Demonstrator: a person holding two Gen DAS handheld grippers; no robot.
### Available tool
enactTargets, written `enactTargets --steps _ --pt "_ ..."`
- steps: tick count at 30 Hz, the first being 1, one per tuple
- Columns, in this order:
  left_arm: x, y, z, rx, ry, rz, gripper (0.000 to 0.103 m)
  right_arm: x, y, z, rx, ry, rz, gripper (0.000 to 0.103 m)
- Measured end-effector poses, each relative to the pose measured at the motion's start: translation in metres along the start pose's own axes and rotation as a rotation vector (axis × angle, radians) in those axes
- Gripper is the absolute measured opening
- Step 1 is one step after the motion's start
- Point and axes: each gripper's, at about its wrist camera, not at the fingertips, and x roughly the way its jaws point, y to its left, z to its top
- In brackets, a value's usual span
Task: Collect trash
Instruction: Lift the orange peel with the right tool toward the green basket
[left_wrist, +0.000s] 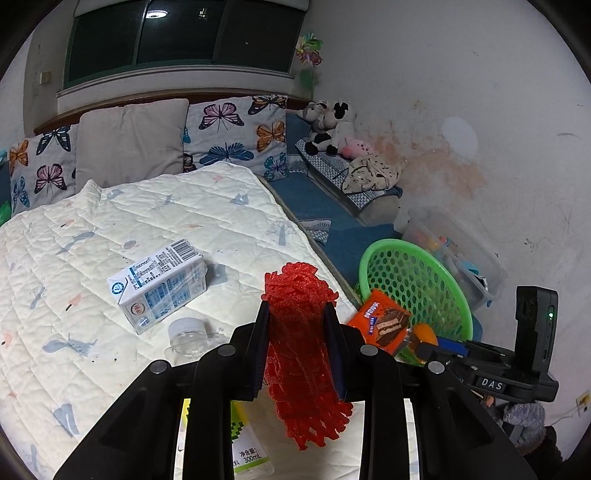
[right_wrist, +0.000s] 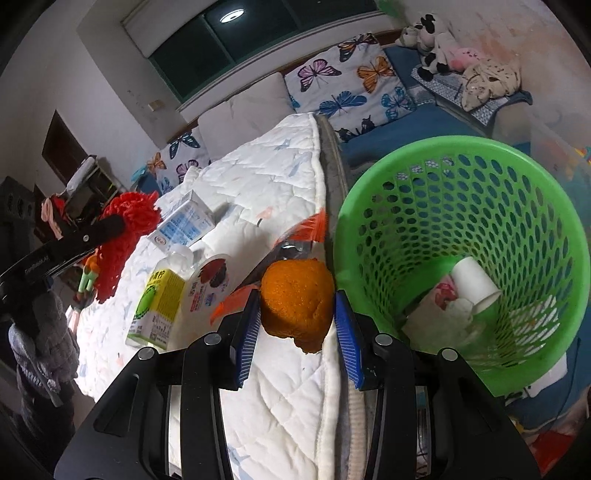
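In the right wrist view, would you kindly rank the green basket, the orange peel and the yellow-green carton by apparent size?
1. Green perforated plastic basket
2. Orange peel, held in the right gripper; its nearness to the camera inflates it
3. Yellow-green drink carton

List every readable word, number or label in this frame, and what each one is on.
"DAS": label strip on the right tool's body.
"300mL": bottle label under the left tool.
Milk carton: barcode and print too small to read.
Orange snack wrapper: lettering blurred.
Green-yellow carton, yoghurt cup lid: unreadable.
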Motion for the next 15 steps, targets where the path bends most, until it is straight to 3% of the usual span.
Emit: enactTargets --steps 6,15 --pt "0.001 0.005 -0.002 -0.005 0.007 0.007 0.028 0.007 0.013 -0.014 -0.012 0.031 0.045 0.041" --pt "-0.001 0.006 -0.004 -0.005 0.009 0.005 0.028 0.018 0.012 -0.042 -0.03 0.088 -0.016 0.043"
